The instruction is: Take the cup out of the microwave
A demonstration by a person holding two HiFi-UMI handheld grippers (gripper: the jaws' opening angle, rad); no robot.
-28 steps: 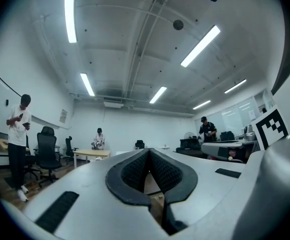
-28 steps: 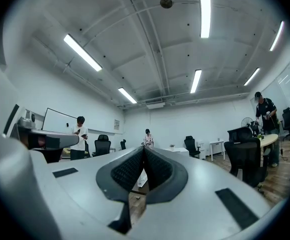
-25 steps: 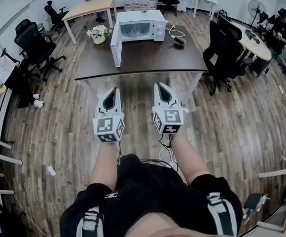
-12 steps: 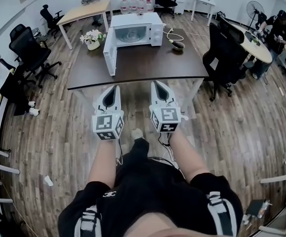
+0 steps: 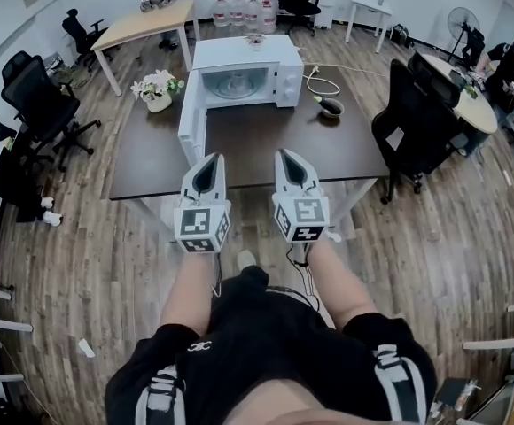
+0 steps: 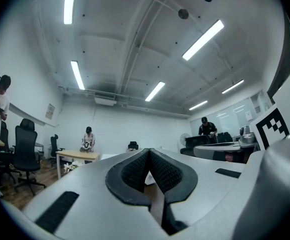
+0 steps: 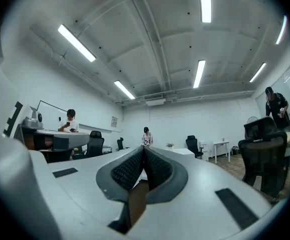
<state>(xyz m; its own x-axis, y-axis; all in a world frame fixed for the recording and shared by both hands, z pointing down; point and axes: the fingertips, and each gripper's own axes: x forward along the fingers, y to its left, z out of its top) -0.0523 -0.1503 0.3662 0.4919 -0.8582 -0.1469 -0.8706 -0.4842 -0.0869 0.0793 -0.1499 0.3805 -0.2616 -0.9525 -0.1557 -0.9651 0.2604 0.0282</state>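
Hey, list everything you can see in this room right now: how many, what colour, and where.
microwave: one, white, door open, far side of the table
table: one, dark brown, ahead of the person
flower pot: one, white, left of the microwave
cable: one, white, right of the microwave
office chairs: several, black, around the room
water bottles: several, clear, by the back wall
left gripper: one, pale grey, shut, empty
right gripper: one, pale grey, shut, empty
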